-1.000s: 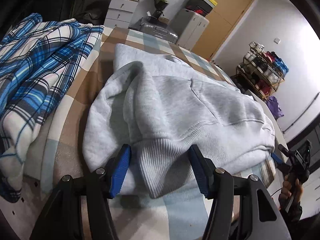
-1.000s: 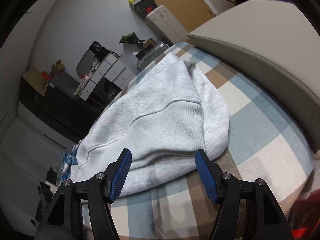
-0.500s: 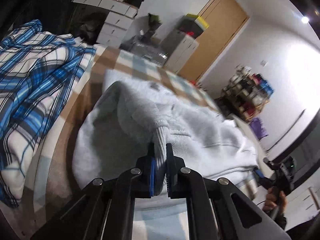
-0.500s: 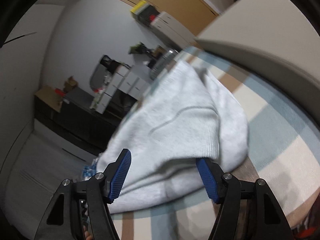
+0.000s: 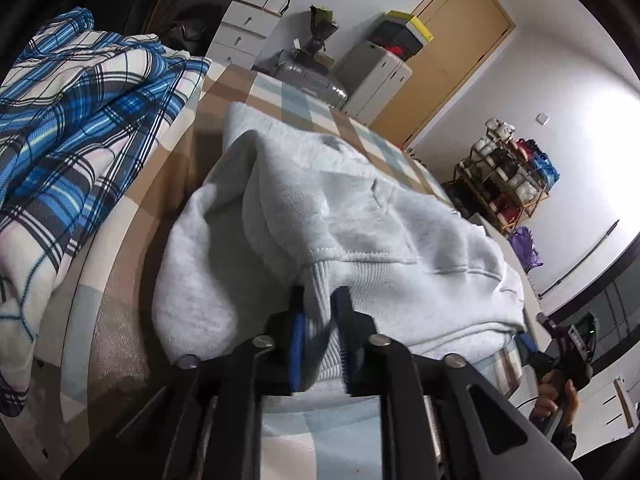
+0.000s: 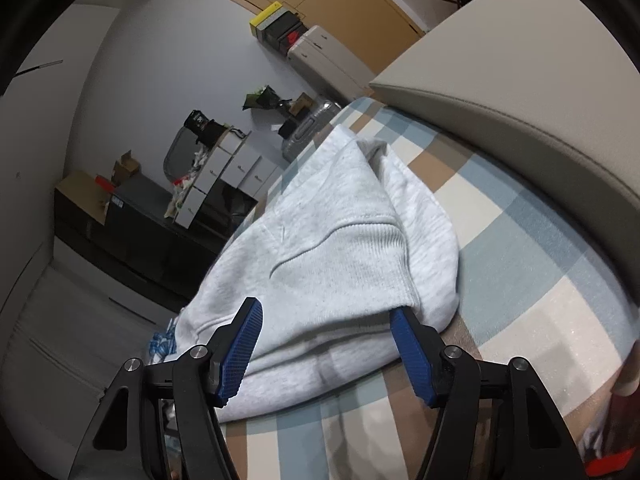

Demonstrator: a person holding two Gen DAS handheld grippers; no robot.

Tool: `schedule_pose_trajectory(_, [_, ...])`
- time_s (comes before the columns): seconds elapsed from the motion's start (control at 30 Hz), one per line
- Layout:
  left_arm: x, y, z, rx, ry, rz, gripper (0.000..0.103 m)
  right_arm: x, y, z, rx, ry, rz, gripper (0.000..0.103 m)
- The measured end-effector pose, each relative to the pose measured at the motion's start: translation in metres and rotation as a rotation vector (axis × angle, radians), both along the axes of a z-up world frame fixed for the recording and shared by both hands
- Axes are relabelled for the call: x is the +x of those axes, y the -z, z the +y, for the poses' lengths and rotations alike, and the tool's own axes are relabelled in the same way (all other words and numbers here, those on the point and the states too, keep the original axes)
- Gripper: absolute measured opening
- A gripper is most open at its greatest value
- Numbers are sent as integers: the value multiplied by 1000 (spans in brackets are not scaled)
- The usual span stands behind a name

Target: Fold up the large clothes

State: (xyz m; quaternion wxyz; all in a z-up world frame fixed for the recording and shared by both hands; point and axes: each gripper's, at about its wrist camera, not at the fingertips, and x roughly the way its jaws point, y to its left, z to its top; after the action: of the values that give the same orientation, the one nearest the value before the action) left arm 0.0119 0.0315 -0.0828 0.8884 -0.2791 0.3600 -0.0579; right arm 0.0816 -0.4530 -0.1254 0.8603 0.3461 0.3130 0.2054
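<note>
Sweatshirt (image 5: 360, 216): grey, folded, lying on checked bed (image 5: 280, 96) | left tongs (image 5: 320, 344): easing apart, pads pinching ribbed hem | right tongs (image 6: 326, 350): spread wide, straddling hem edge, gripping nothing

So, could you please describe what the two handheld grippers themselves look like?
Both look alike: the left gripper and right gripper have black angular linkage frames with silver round pivot bolts, and their fingers carry blue, finely ribbed pads. A dark sleeve edge shows below the person's hand gripping the right one's black handle.
</note>
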Motion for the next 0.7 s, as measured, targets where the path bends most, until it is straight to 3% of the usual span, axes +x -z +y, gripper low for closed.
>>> schedule_pose_trajectory(0.1, [-1,-1,-1,10,7,10,18,-11,-12,-2,10,-28,-93,66])
schedule_pose_trajectory(0.17, [-2,0,-2,17,11,22,36,-13,-16,-7,-4,-14,-109,66])
schedule_pose_trajectory(0.3, [-3,1,-4,28,17,18,36,-3,-7,-6,-1,-3,-45,66])
schedule_pose_trajectory(0.47, [-6,-1,-5,45,23,26,36,-18,-17,-17,83,-45,-163,67])
schedule_pose_trajectory(0.57, [-8,0,-5,48,27,22,37,-17,-15,-29,24,37,-107,69])
schedule_pose_trajectory(0.7, [-6,2,-5,47,22,24,37,-8,-3,-26,29,26,-60,69])
